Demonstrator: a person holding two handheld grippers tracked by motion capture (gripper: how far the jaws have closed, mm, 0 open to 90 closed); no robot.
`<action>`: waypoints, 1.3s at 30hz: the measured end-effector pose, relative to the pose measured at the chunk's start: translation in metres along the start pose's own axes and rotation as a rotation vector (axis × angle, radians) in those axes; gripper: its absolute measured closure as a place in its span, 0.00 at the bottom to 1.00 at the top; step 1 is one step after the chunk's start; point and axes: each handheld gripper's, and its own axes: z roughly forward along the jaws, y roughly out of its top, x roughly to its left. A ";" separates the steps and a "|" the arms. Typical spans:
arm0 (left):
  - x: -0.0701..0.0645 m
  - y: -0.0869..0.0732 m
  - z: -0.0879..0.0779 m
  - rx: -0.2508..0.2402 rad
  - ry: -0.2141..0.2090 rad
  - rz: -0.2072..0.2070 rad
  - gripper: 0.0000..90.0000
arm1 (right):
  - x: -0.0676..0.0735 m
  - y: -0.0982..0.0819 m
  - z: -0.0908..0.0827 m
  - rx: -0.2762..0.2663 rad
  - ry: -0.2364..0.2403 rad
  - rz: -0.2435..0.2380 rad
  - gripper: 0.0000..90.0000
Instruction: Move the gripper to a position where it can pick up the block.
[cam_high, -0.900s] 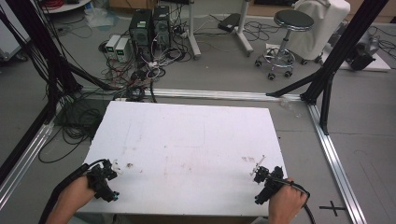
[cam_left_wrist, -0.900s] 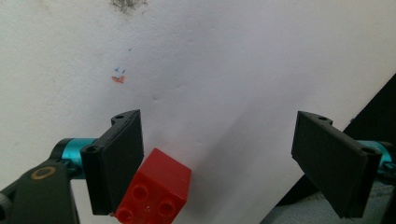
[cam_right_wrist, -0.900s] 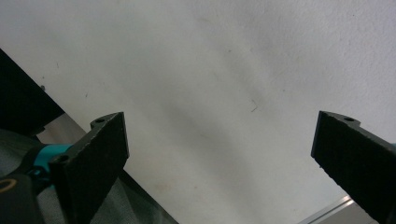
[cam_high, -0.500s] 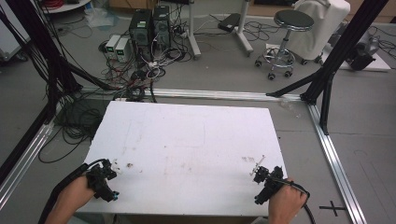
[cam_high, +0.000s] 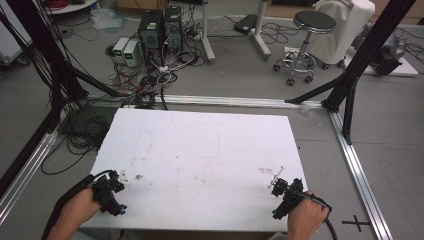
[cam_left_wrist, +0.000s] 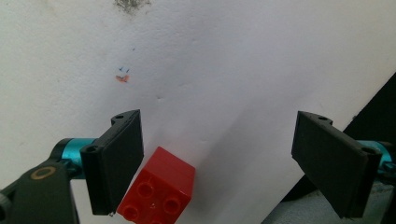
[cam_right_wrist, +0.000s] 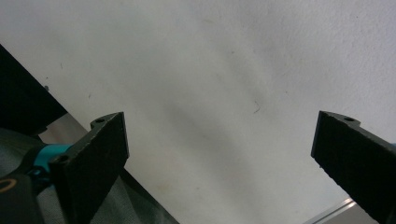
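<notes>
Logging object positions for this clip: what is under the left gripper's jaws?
A red brick lies on the white table beside one jaw of the open left gripper. Its lower edge is cut off by the frame.

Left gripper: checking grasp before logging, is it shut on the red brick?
No, the left gripper is open; the red brick lies beside one jaw, wide gap to the other.
</notes>
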 end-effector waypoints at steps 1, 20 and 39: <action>0.000 0.000 0.001 -0.004 -0.002 -0.002 0.19 | 0.000 0.000 0.000 0.001 0.000 -0.009 0.04; 0.009 -0.002 0.000 0.014 -0.041 0.092 0.19 | -0.001 -0.001 0.000 -0.006 0.010 -0.010 0.04; 0.019 0.000 -0.005 0.058 -0.080 0.253 0.19 | -0.002 -0.003 0.000 -0.015 0.019 -0.002 0.04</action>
